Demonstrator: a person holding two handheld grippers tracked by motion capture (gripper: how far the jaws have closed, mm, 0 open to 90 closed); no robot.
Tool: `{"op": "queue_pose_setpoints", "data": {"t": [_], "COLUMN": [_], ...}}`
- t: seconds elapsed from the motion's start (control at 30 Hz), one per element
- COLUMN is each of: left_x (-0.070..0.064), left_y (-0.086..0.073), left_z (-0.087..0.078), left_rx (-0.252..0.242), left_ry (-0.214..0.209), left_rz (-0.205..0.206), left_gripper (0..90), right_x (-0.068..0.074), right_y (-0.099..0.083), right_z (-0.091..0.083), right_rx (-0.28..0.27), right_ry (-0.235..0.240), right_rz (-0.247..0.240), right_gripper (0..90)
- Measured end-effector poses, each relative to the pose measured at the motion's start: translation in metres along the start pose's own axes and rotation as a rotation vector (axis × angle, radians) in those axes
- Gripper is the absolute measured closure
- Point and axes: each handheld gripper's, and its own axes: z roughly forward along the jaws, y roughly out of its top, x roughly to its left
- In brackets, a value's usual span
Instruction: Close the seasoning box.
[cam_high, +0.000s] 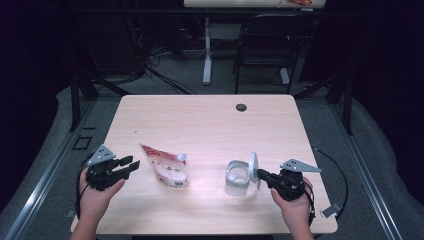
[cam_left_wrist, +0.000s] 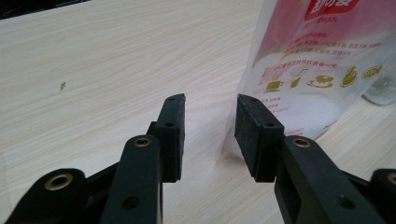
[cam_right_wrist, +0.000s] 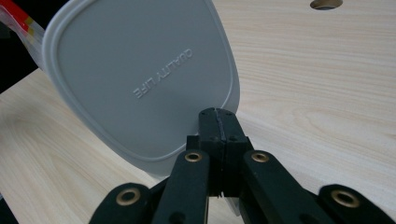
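A clear pouch with red print and white powder (cam_high: 165, 165) lies on the table left of centre; in the left gripper view the pouch (cam_left_wrist: 317, 70) rises just past my jaws. My left gripper (cam_high: 129, 166) is open, its fingertips a short way left of the pouch, and the left gripper (cam_left_wrist: 210, 122) holds nothing. A clear square container (cam_high: 237, 177) stands right of centre without its lid. My right gripper (cam_high: 261, 174) is shut on the edge of the grey lid (cam_high: 253, 169), held upright beside the container. The right gripper (cam_right_wrist: 217, 116) pinches the lid (cam_right_wrist: 140, 79), marked QUALITY LIFE.
The wooden table (cam_high: 210, 125) has a cable hole (cam_high: 241, 107) near its far edge. A black chair (cam_high: 265, 45) and a white desk leg (cam_high: 207, 50) stand beyond the table. Cables trail off both sides.
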Motion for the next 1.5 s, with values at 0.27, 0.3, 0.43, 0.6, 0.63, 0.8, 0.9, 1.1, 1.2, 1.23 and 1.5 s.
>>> {"op": "queue_pose_setpoints", "data": {"t": [0.27,0.3,0.43,0.6,0.63,0.8,0.9,1.1,1.2,1.23,1.5], "left_x": [0.001,0.001,0.001,0.001,0.000,0.000,0.000,0.000,0.000,-0.001,0.000], "left_y": [0.000,0.000,0.000,0.000,0.000,0.000,0.000,-0.001,0.000,0.000,-0.001], "left_z": [-0.001,-0.001,0.000,0.000,0.000,0.000,0.001,0.001,0.001,0.001,0.002], "left_rx": [-0.002,-0.002,-0.002,0.001,0.000,0.003,0.004,0.004,0.003,0.002,0.003], "left_ry": [0.005,0.005,0.008,0.008,0.008,0.006,0.006,0.005,0.004,0.004,0.003], "left_rz": [0.004,0.002,0.002,0.002,0.002,0.004,0.007,0.007,0.010,0.007,0.005], "left_gripper": [63.3,63.3,63.1,63.1,63.1,63.0,63.2,63.3,63.3,63.3,63.3], "right_x": [-0.005,-0.006,-0.008,-0.010,-0.010,-0.007,-0.004,0.005,0.008,0.008,0.007], "right_y": [-0.006,-0.007,-0.011,-0.015,-0.016,-0.022,-0.026,-0.032,-0.033,-0.034,-0.032], "right_z": [0.003,0.003,0.001,-0.005,-0.006,-0.009,-0.011,-0.009,-0.003,-0.002,0.005], "right_rx": [0.002,0.005,0.006,0.011,0.015,0.032,0.052,0.077,0.100,0.105,0.119], "right_ry": [0.006,0.002,-0.017,-0.056,-0.067,-0.086,-0.099,-0.086,-0.086,-0.094,-0.099], "right_rz": [0.047,0.046,0.049,0.023,0.021,-0.005,-0.031,-0.055,-0.068,-0.077,-0.073], "right_gripper": [90.0,90.0,89.0,85.0,84.3,78.3,76.0,73.7,73.8,74.4,83.0]}}
